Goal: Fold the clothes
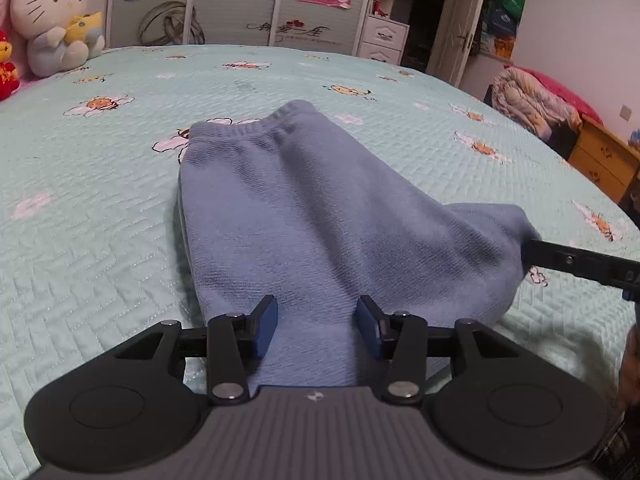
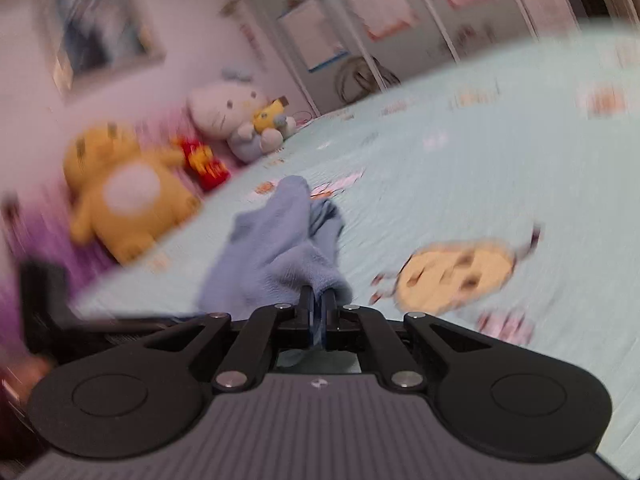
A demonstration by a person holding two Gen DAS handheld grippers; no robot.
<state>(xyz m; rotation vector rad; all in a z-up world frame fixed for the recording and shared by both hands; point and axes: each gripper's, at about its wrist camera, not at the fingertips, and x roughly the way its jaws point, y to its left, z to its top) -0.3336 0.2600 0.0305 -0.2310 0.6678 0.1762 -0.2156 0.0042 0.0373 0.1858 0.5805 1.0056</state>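
Observation:
A blue knit garment (image 1: pixel 304 208) with an elastic waistband at its far end lies on the bed (image 1: pixel 100 208). My left gripper (image 1: pixel 317 326) is open, its blue pads either side of the near end of the cloth. My right gripper (image 2: pixel 319 300) is shut on an edge of the blue garment (image 2: pixel 280 248) and holds it lifted off the bed (image 2: pixel 460 184); the right wrist view is blurred. The right gripper's fingers (image 1: pixel 560 260) also show in the left wrist view, pinching the garment's raised right corner.
The bed has a pale green quilted cover with bee prints. A Hello Kitty plush (image 1: pixel 52 16) and a yellow plush (image 2: pixel 124 196) sit at the bed's head. A wooden dresser (image 1: pixel 604 160) with bedding stands to the right. Wardrobe doors (image 1: pixel 240 0) stand behind.

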